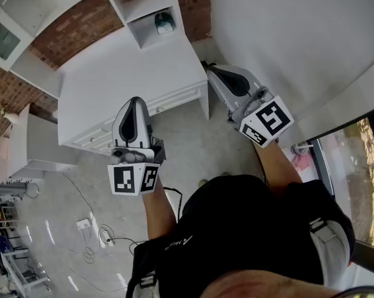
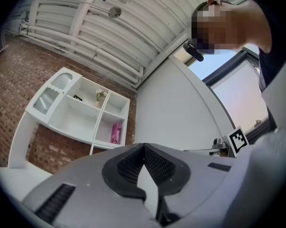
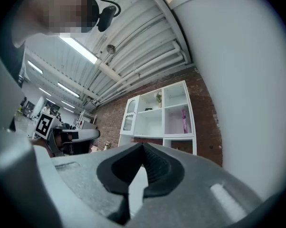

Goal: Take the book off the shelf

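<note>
A pink book [image 2: 116, 132] stands upright in the lower right cubby of a white shelf unit [image 2: 81, 113] on the brick wall; the right gripper view shows the same book [image 3: 184, 121] far ahead. In the head view the shelf unit [image 1: 151, 11] is at the top and the book is hidden. My left gripper [image 1: 133, 102] is held over the near edge of a white desk [image 1: 125, 67], its jaws shut and empty [image 2: 144, 147]. My right gripper [image 1: 207, 67] hangs beside the desk's right end, also shut on nothing [image 3: 143, 145]. Both are far from the shelf.
The desk has drawers along its front [image 1: 168, 101]. A teal object [image 1: 164, 22] sits in a low cubby. A white cabinet [image 1: 31, 144] stands at the left. Cables and a power strip [image 1: 91, 228] lie on the floor. A white wall [image 1: 286, 30] runs along the right.
</note>
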Available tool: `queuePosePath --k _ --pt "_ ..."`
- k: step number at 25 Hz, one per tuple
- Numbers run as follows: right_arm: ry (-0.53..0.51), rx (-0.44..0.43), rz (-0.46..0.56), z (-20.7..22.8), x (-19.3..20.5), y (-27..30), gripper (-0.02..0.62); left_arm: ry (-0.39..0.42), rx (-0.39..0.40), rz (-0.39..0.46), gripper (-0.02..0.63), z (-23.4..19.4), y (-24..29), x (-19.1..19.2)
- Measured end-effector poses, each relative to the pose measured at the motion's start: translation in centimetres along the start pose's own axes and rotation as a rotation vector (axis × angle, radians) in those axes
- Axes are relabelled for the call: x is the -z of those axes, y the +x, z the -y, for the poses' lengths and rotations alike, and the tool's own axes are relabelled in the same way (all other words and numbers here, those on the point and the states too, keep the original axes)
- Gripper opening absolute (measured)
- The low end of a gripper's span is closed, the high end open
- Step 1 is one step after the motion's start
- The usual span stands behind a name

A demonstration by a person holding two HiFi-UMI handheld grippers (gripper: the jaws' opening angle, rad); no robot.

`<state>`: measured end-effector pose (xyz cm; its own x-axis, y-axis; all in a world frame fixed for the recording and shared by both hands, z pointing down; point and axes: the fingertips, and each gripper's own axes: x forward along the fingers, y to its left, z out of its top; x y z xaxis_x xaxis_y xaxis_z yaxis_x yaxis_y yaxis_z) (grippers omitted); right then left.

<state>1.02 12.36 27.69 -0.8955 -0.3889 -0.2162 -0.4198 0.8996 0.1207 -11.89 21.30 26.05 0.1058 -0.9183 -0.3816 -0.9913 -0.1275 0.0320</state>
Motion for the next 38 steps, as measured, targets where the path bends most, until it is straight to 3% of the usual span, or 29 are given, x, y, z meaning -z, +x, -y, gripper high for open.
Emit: queuePosePath --k 12,21,28,38 --pt "0.026 0.061 -0.013 -1.0 1.1 3.4 0.002 -0.031 0.011 0.019 -0.002 -4.8 -0.9 0.4" --pt "-0.024 0.169 -0.048 4.2 1.7 7.1 0.002 -0.040 0.024 0.011 -0.002 -7.8 4.1 2.0" --pt "-0.050 0.175 0.003 12.7 2.9 14.1 0.002 -0.003 -0.001 0.005 -0.002 -11.4 13.2 5.1" --pt "-0.075 0.120 0.054 26.6 3.9 23.7 0.002 0.076 -0.100 0.017 -0.002 -16.3 32.8 7.2"
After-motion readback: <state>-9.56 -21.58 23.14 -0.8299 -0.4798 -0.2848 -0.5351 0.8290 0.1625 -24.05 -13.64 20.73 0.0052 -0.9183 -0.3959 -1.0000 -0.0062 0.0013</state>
